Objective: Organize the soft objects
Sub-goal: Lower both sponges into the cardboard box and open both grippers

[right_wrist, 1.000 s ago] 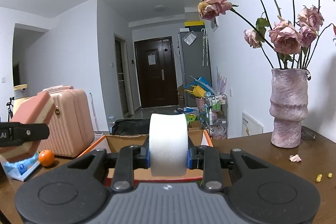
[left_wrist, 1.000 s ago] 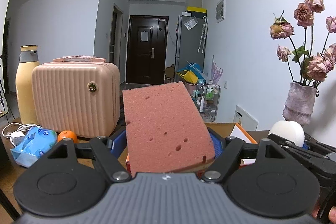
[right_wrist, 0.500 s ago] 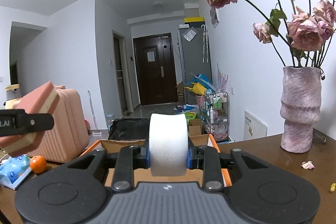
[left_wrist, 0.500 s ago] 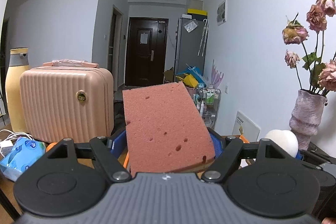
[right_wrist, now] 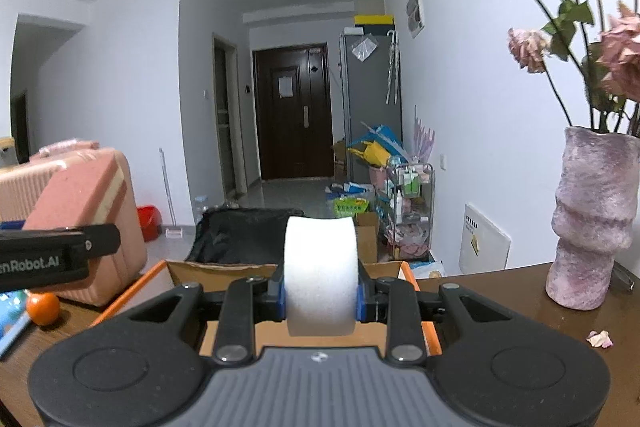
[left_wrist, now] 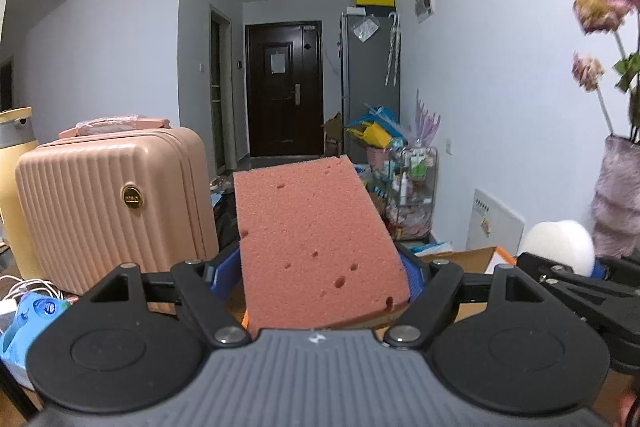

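Note:
My left gripper (left_wrist: 316,275) is shut on a pink sponge (left_wrist: 316,239) with a pale underside, held in the air; it also shows at the left of the right wrist view (right_wrist: 80,199). My right gripper (right_wrist: 320,297) is shut on a white foam piece (right_wrist: 320,267), which also shows at the right of the left wrist view (left_wrist: 560,245). An open cardboard box with an orange rim (right_wrist: 224,269) sits on the wooden table just below and ahead of both grippers.
A pink suitcase (left_wrist: 112,203) stands at the left, with an orange (right_wrist: 42,307) and a blue packet (left_wrist: 28,315) beside it. A pink vase (right_wrist: 592,219) of dried roses stands at the right on the table (right_wrist: 520,303). A petal (right_wrist: 599,338) lies near it.
Both grippers have risen and moved forward towards the box, still holding their loads. The vase and suitcase have slid outward in both views.

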